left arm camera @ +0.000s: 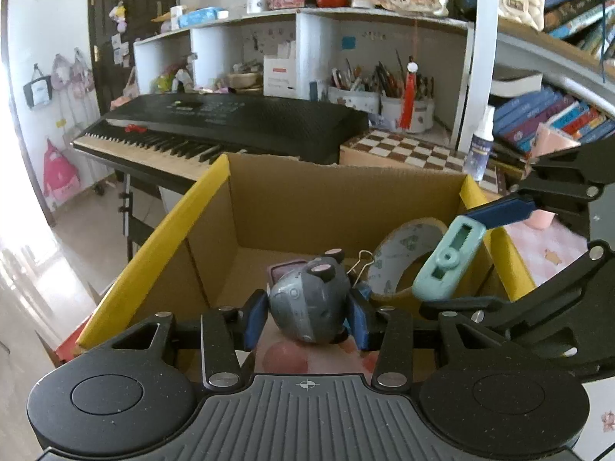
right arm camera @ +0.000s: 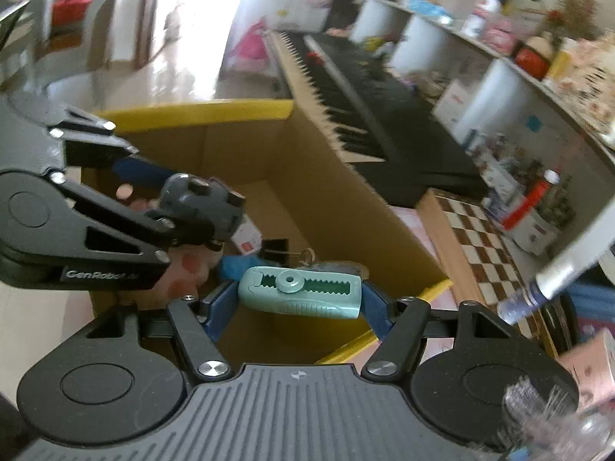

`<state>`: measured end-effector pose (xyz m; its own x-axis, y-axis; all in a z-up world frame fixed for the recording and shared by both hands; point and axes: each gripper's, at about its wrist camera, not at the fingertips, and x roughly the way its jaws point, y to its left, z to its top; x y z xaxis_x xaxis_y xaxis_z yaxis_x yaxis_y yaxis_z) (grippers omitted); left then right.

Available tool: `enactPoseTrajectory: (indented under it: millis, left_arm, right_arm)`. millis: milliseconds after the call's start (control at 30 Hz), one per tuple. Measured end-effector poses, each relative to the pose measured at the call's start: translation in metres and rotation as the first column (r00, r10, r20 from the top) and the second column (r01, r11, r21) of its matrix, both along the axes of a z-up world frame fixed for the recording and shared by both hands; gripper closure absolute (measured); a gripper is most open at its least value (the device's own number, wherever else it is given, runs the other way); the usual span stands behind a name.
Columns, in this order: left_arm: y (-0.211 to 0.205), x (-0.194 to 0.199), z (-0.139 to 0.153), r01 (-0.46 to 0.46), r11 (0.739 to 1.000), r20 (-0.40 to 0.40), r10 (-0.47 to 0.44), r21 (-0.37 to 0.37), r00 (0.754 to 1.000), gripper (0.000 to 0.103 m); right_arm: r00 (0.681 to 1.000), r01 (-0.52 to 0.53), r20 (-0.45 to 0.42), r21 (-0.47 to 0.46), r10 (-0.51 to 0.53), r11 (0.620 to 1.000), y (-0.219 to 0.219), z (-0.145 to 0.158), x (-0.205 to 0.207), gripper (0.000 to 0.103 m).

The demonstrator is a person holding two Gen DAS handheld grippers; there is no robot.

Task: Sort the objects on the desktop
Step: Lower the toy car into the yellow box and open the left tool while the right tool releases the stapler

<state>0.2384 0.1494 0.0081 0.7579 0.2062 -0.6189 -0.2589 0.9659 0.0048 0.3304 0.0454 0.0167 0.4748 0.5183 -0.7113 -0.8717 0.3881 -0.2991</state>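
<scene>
Box (left arm camera: 215, 207) below both claws. My left claw (left arm camera: 307, 320) pinches the grey toy (left arm camera: 307, 303); my right claw (right arm camera: 300, 299) pinches the teal eraser (right arm camera: 303, 294) above the box's near-right corner. Best lower both past the rim, clear of the tape roll (left arm camera: 399, 261), then release.

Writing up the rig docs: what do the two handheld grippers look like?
Both match. Left gripper and right gripper: matte black bodies, ribbed grey centre plate with a crosshair mark, round black pivot housings, black linkage arms with silver screws, blue finger pads. White "GenRobot" lettering on one side. No cables or sleeves visible.
</scene>
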Motion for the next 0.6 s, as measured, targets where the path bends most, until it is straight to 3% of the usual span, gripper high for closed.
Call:
enactPoseTrajectory:
  millis: [300,467,600]
  left_arm:
    - [-0.009,0.013,-0.005,0.039,0.999,-0.038,-0.039,0.018,0.999,0.06]
    - [-0.009,0.012,-0.007,0.017,1.0,-0.035,-0.017,0.023,0.999,0.06]
    - [-0.004,0.01,-0.006,0.003,1.0,-0.036,-0.004,-0.018,0.999,0.06]
  right_arm:
    - [0.984,-0.177,0.015,-0.107,0.18,0.978,0.016,-0.016,0.001,0.036]
    - [0.982,-0.19,-0.018,-0.1,0.19,0.977,0.018,-0.02,0.005,0.036]
    - [0.984,-0.177,-0.017,-0.089,0.176,0.98,0.018,-0.02,0.005,0.036]
